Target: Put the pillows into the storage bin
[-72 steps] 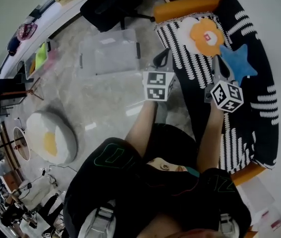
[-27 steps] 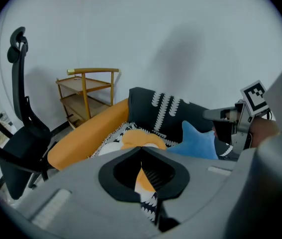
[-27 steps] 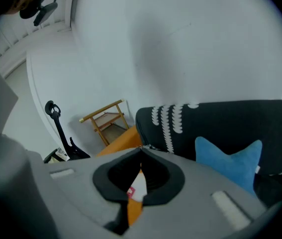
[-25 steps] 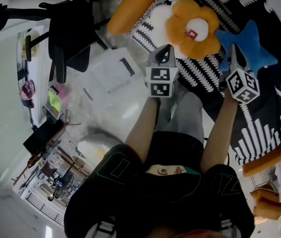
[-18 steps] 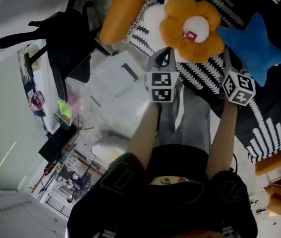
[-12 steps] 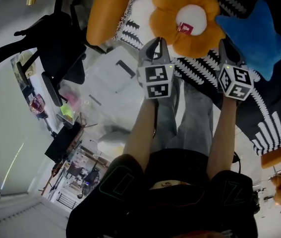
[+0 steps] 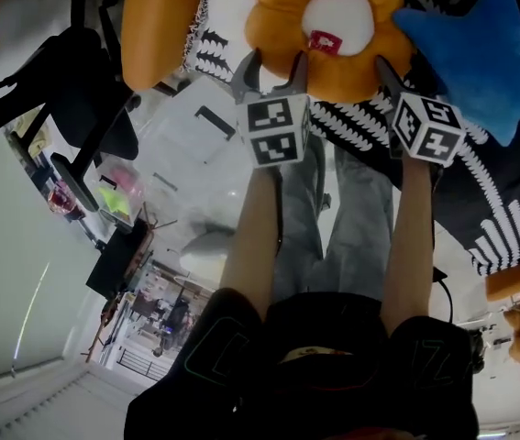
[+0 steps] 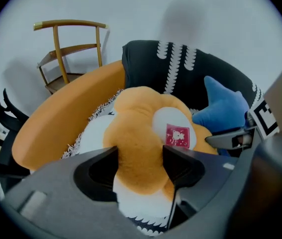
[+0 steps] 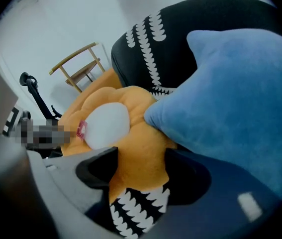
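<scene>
A black couch with white print and an orange bolster fills the top of your head view, above a pale floor. The orange flower pillow lies on the couch. The blue star pillow is just beside it on your right and touches it. The clear storage bin stands on the floor to your left, well apart from both pillows.

By my judgement, you are at the pick-up of the first pillow. Your left claw is opening with a lower petal of the flower pillow between its jaws. Your right claw is opening too, astride the petal next to the star. Neither pinches yet; both are spread.

Next you need to push in deeper and close both claws evenly on the plush. Then lift clear of the star and swing left and down to the bin.

In the head view a marker cube covers most of the right claw's jaws. The bin shows in that view only, smeared, so I can't quite tell whether a lid sits on it.
</scene>
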Action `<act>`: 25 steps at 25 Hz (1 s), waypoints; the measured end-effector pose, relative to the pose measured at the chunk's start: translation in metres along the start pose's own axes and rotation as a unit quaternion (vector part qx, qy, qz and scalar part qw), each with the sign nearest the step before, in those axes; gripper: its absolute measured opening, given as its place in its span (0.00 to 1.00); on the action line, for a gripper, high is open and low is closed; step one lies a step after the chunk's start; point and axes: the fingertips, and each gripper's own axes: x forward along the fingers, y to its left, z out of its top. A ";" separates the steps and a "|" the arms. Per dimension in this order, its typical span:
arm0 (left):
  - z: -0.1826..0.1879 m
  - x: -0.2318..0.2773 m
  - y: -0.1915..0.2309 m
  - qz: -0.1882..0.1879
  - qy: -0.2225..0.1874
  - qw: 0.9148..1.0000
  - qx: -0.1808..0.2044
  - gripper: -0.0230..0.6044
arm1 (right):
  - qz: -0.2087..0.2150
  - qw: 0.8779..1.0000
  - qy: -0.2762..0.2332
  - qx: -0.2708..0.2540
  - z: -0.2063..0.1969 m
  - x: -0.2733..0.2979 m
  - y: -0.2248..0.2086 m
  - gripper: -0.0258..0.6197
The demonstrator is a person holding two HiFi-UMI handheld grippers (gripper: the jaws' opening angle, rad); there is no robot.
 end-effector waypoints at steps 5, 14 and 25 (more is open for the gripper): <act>-0.014 0.028 0.001 0.017 0.004 1.000 0.019 0.40 | 0.022 1.000 0.007 -0.002 -0.006 0.015 0.006 0.48; -0.017 0.004 -0.011 -0.018 -0.058 0.998 -0.011 0.19 | -0.005 0.998 0.002 -0.068 -0.009 0.001 0.022 0.08; -0.069 -0.060 0.046 0.015 -0.092 0.991 -0.099 0.16 | 0.037 0.984 -0.024 -0.175 -0.002 -0.021 0.115 0.07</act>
